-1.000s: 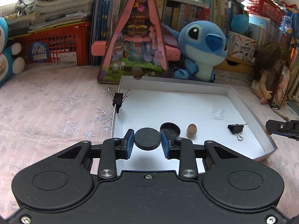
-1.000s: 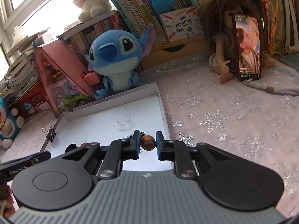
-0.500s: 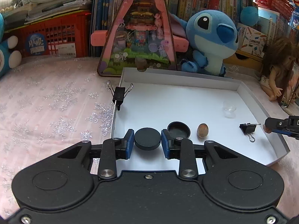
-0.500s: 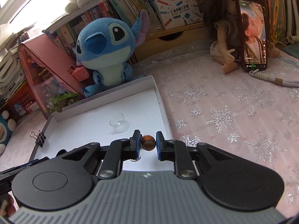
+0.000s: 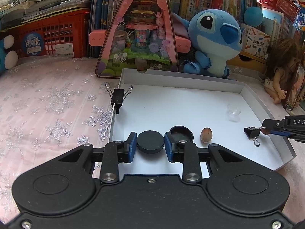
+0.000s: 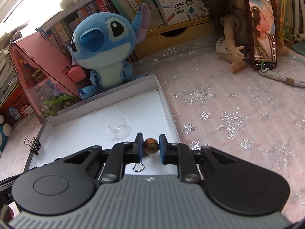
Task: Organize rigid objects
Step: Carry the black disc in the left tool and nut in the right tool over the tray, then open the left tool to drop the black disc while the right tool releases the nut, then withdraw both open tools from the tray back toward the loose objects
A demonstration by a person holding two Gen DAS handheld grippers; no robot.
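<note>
A flat black disc [image 5: 150,142] sits clamped between the blue pads of the left gripper [image 5: 150,145], held over the near left corner of a shallow white tray [image 5: 183,82] that rests on a pink cloth [image 5: 47,103] sprinkled with silver snowflakes. Just beyond the disc, on the tray floor, lies a round black lid [image 5: 181,133] with its hollow side up, and just to its right a small brown nut [image 5: 206,135] stands on end. Further right on the tray floor lies a black binder clip [image 5: 252,133], and the tip of the right gripper reaches in over the tray's right wall beside it. A small clear cup [image 5: 233,112] sits near the right wall, well apart from the lid. Another binder clip [image 5: 118,96] is clipped upright onto the tray's left wall. In the right wrist view, the right gripper [image 6: 150,146] pinches a round brown bead [image 6: 150,146] between its two pads, above the tray's floor near its right wall, with the clear cup just ahead and to the left. Behind the tray stand a pink triangular toy house [image 5: 137,38] and a blue plush toy [image 5: 213,42]. To the right on the cloth sits a doll [image 6: 230,28] with a phone [image 6: 262,32] leaning against it.
</note>
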